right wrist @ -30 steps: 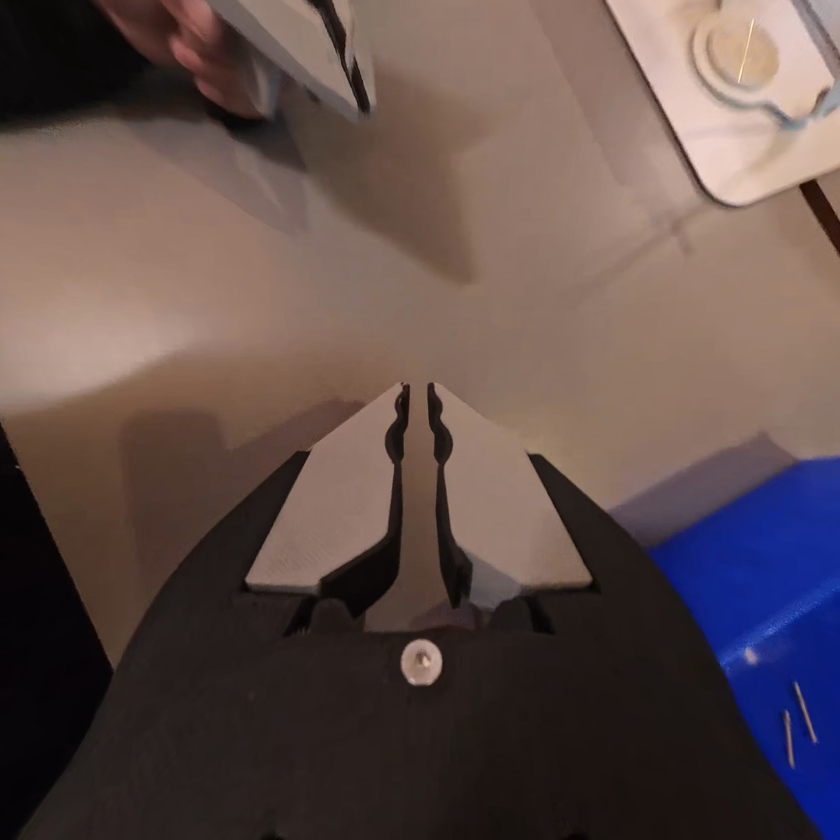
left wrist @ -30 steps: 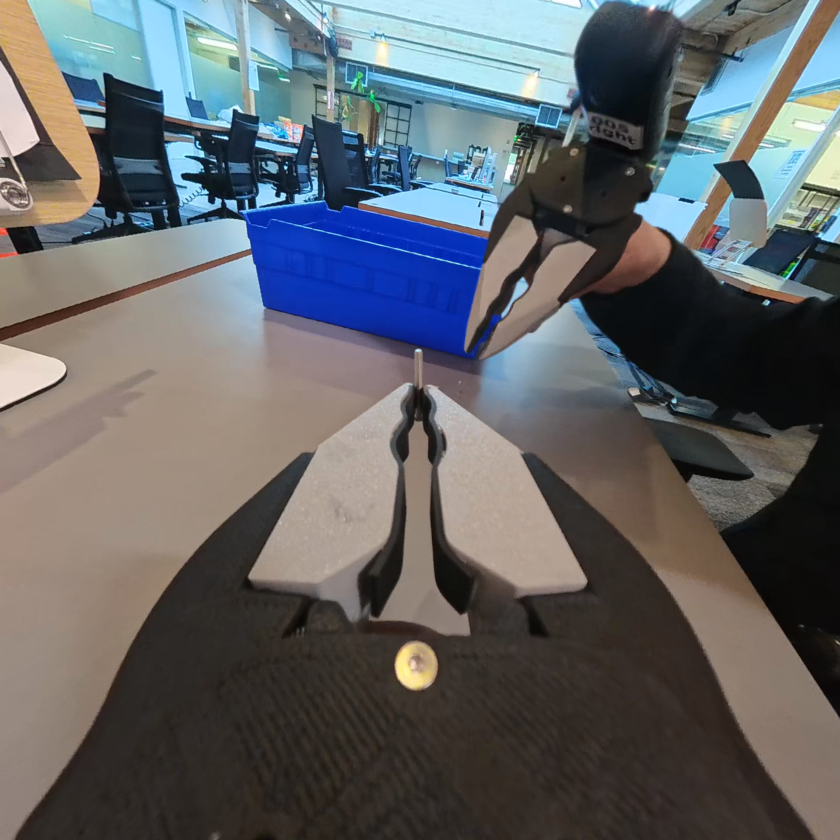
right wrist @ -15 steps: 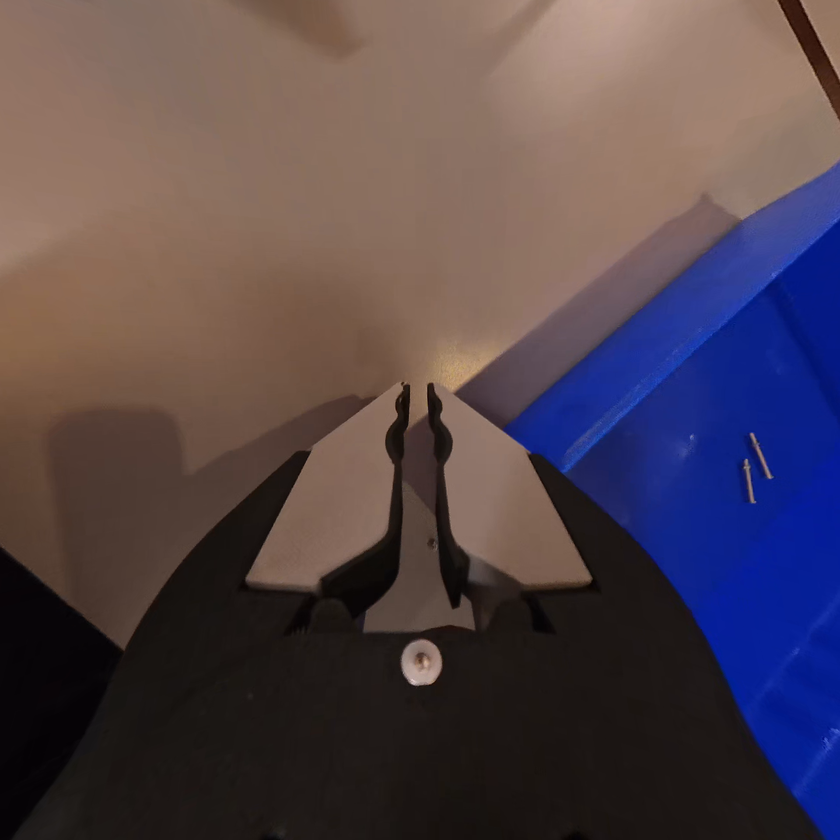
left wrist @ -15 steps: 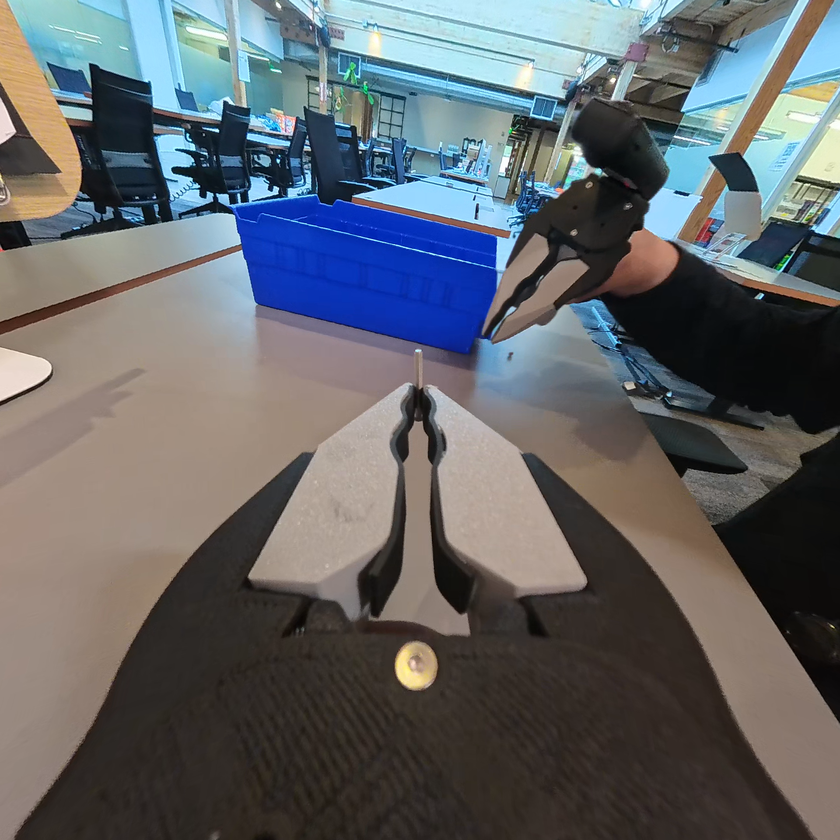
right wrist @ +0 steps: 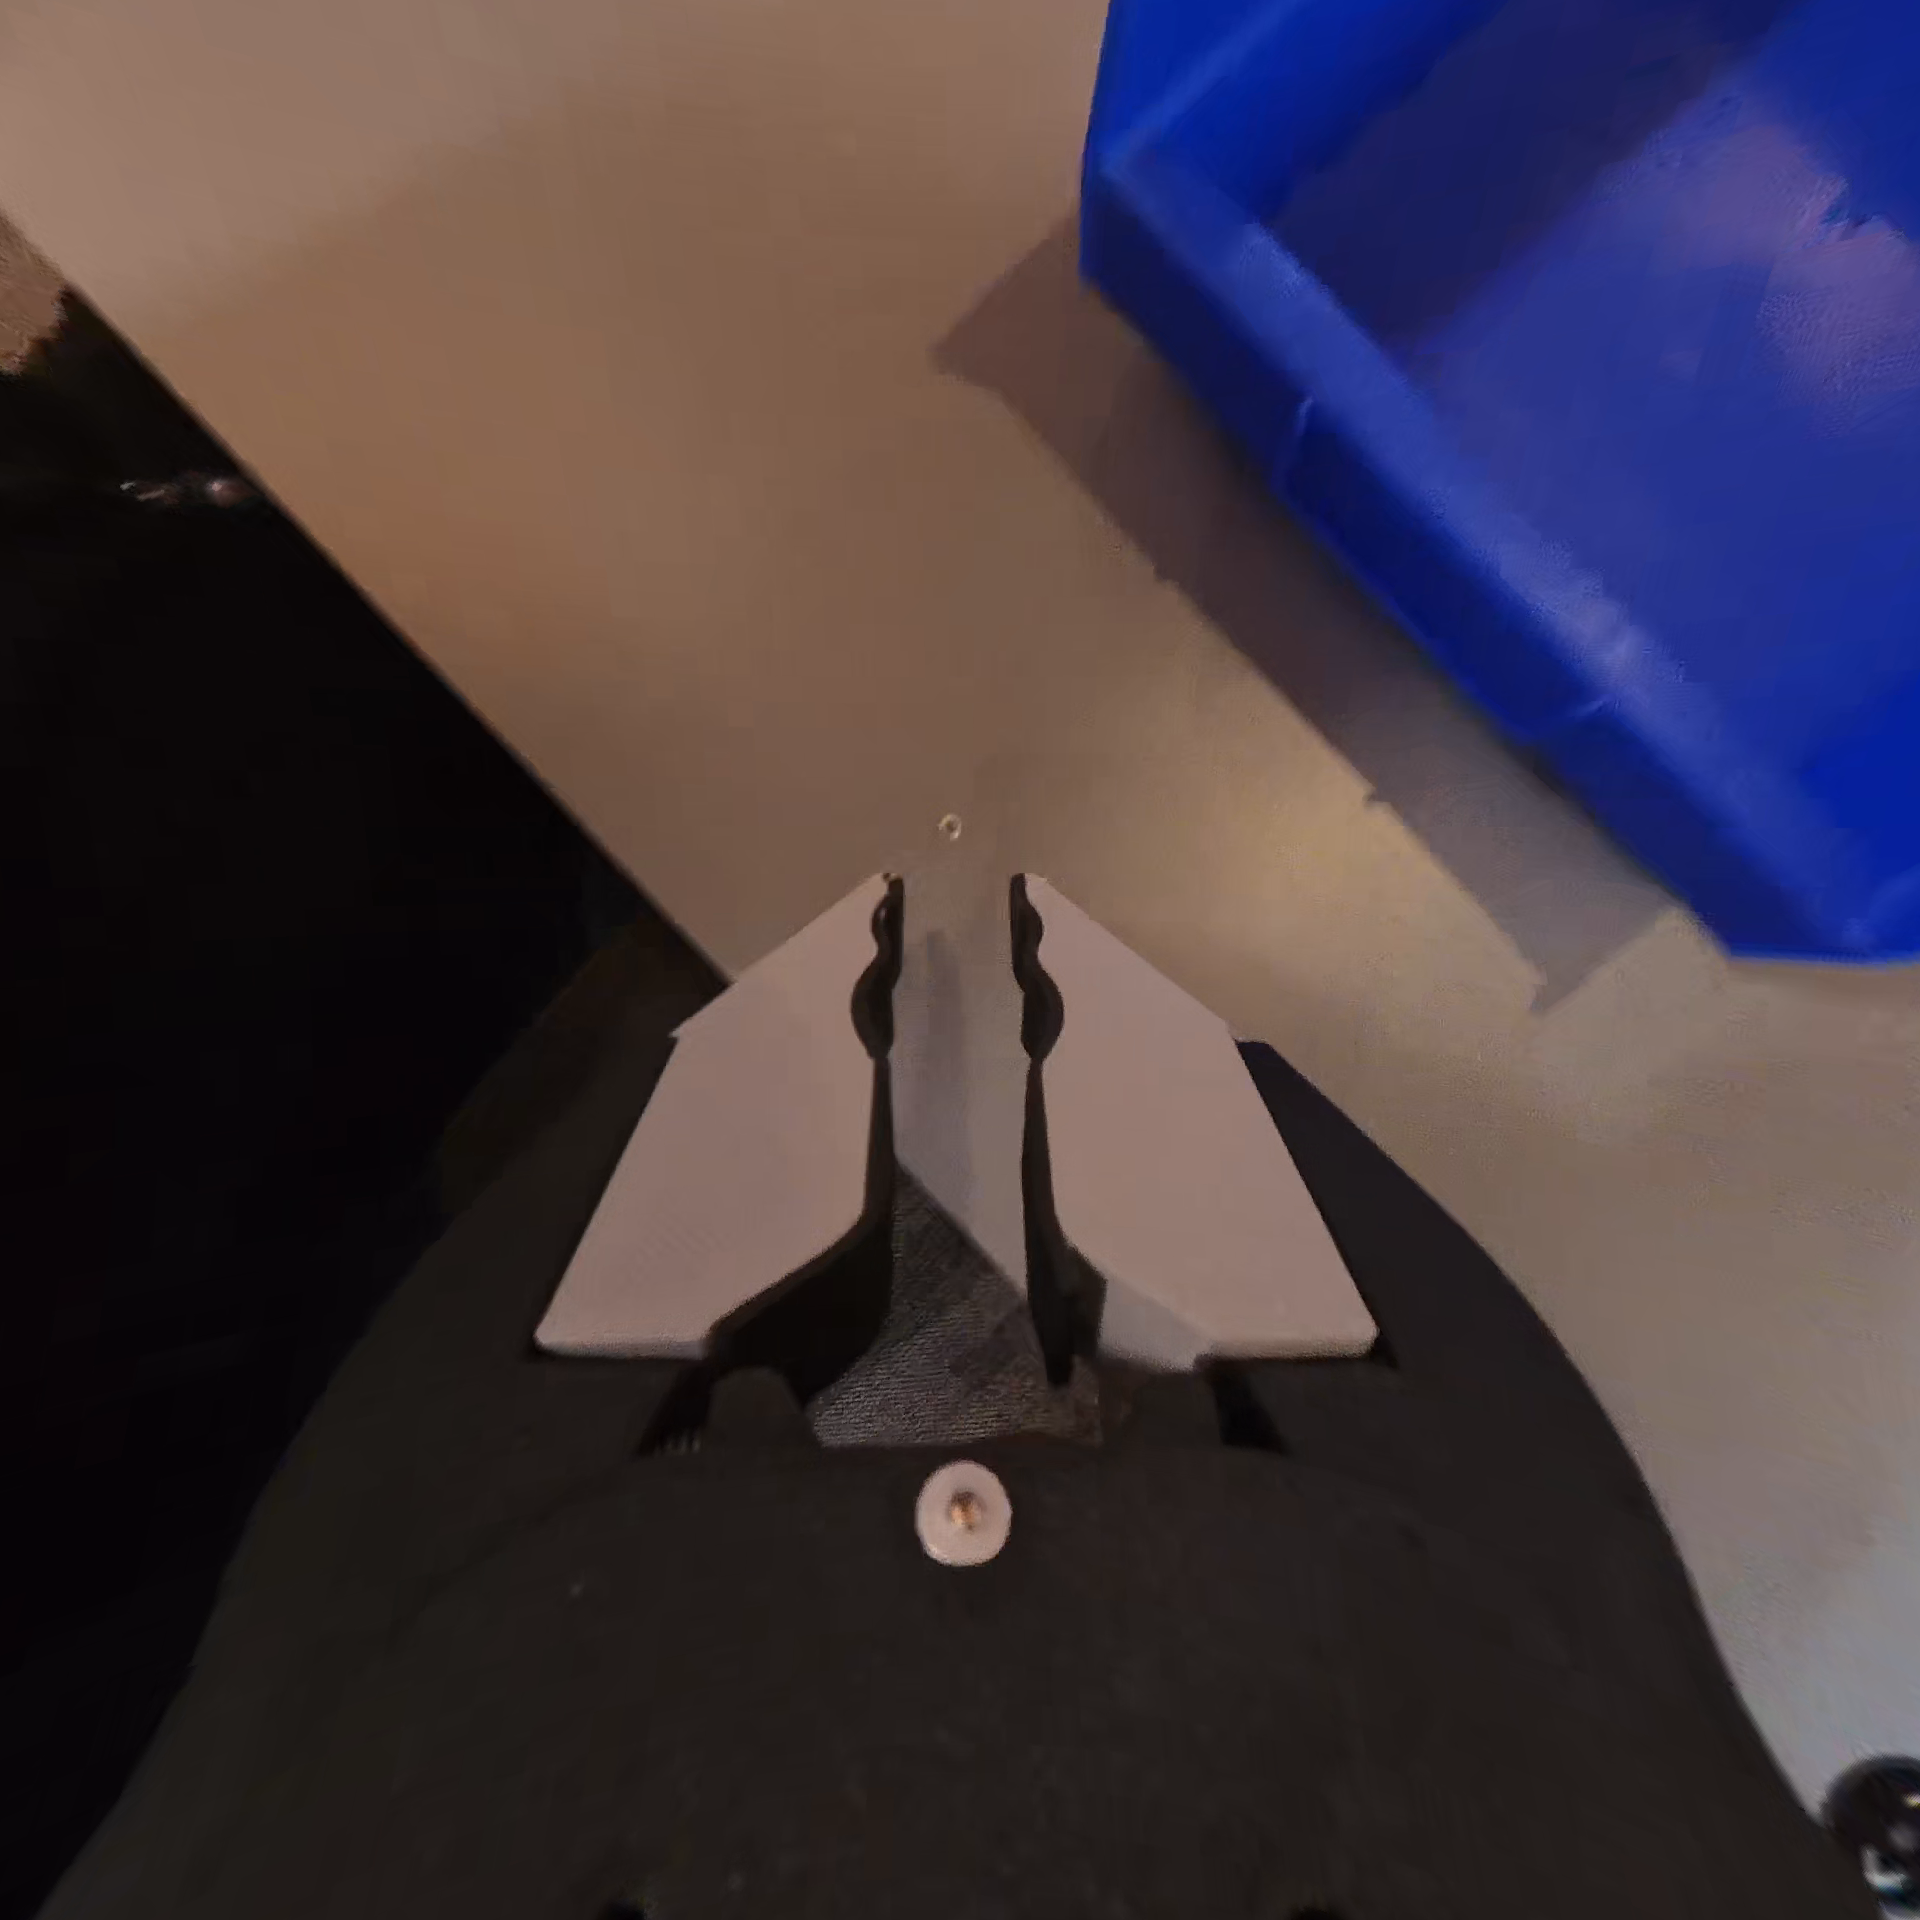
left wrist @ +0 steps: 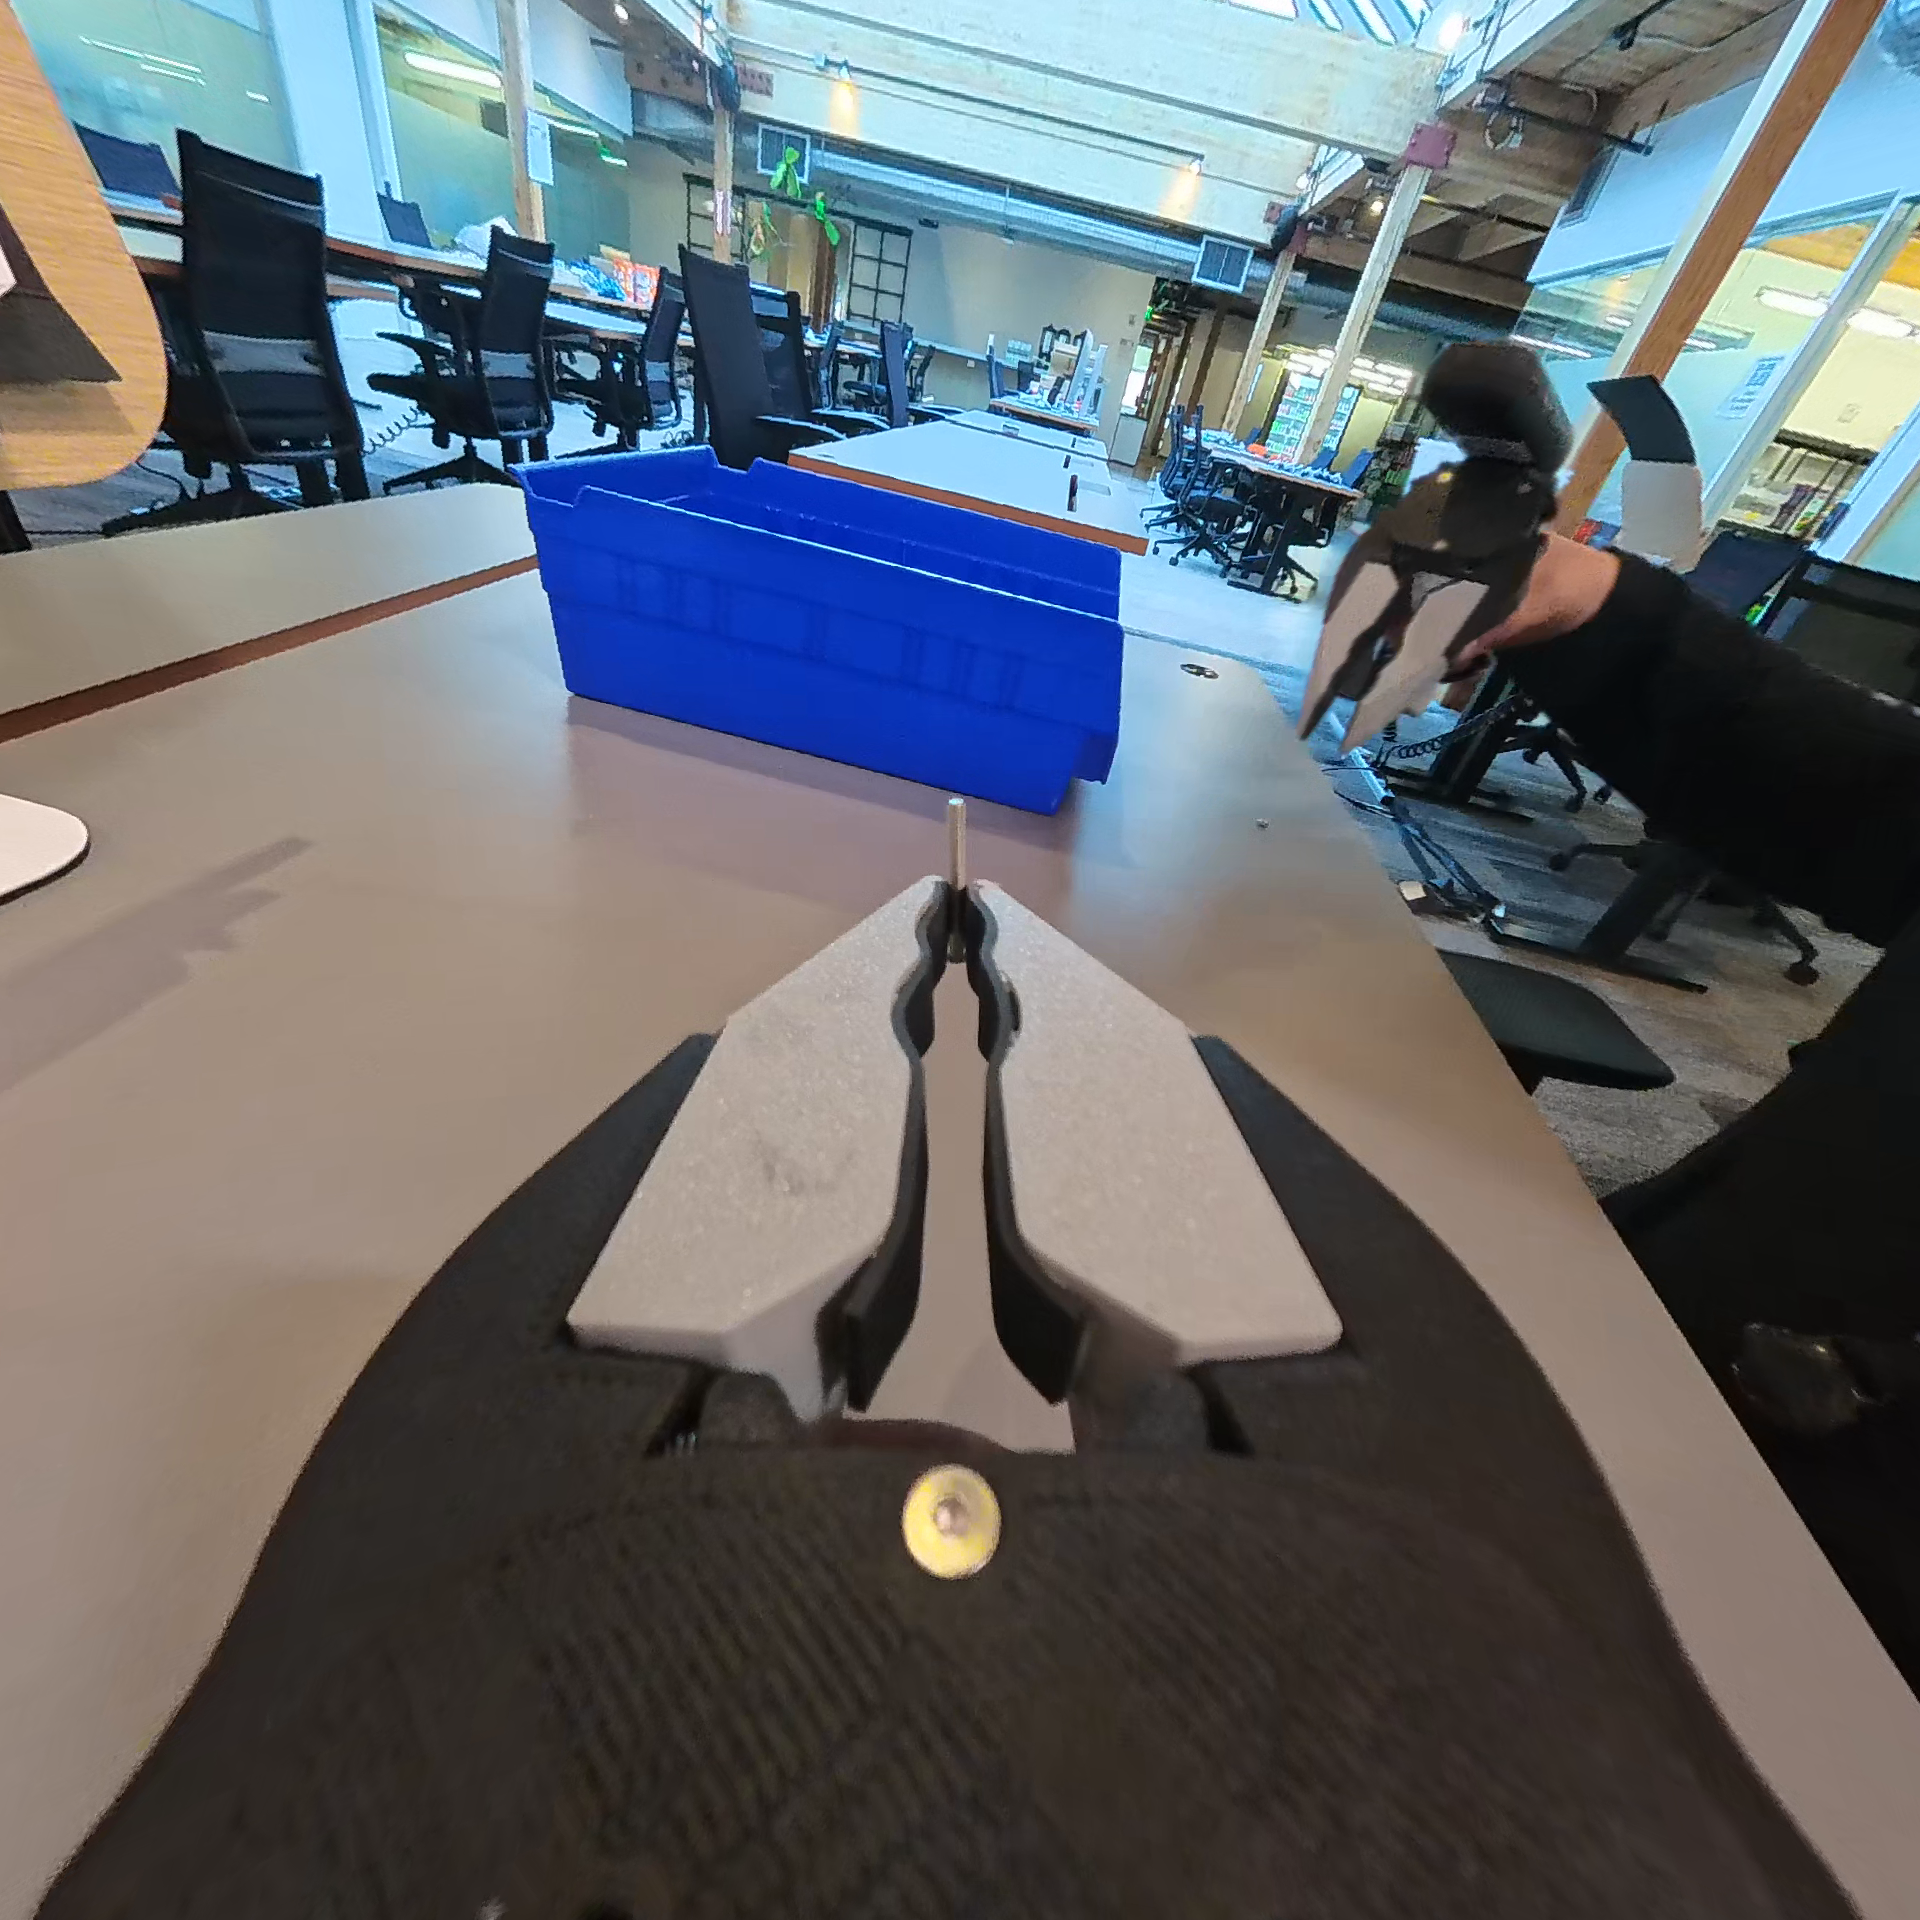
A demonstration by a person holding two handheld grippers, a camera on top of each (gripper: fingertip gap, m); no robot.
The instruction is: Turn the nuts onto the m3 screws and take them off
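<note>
My left gripper is shut on a thin M3 screw and holds it upright, its shaft sticking up above the fingertips over the grey table. A small nut lies on the table near its right edge; it also shows in the left wrist view. My right gripper is open and empty, pointing down just above the nut. In the left wrist view the right gripper hangs past the table's right edge, held by a hand in a black sleeve.
A blue plastic bin stands at the far side of the table; its corner shows in the right wrist view. The table edge runs diagonally left of the nut. A white pad lies at the left. Office chairs stand beyond. The left gripper's tips are roughly 35 centimetres from the right gripper's.
My right gripper has swung right, away from the screw and past the bin, and has opened over the nut. My left gripper still holds the screw upright.
</note>
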